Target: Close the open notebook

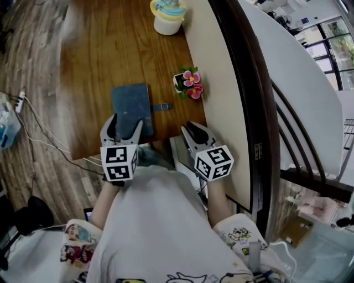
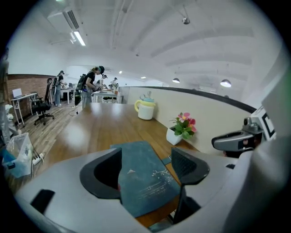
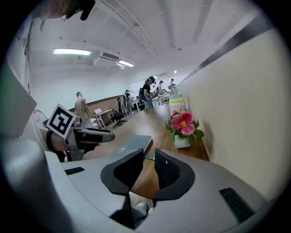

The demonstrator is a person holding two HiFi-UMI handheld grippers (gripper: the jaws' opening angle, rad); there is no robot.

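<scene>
Closed dark-blue notebook (image 1: pixel 131 106), flat on desk (image 1: pixel 99 50)

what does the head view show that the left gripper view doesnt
Only the head view: the person's white shirt and a printed sleeve. Only the left gripper view: people at far benches, an office chair and ceiling lights. Both: the closed notebook on the wooden table, the flower pot, the yellow-lidded jar and the right gripper.
</scene>
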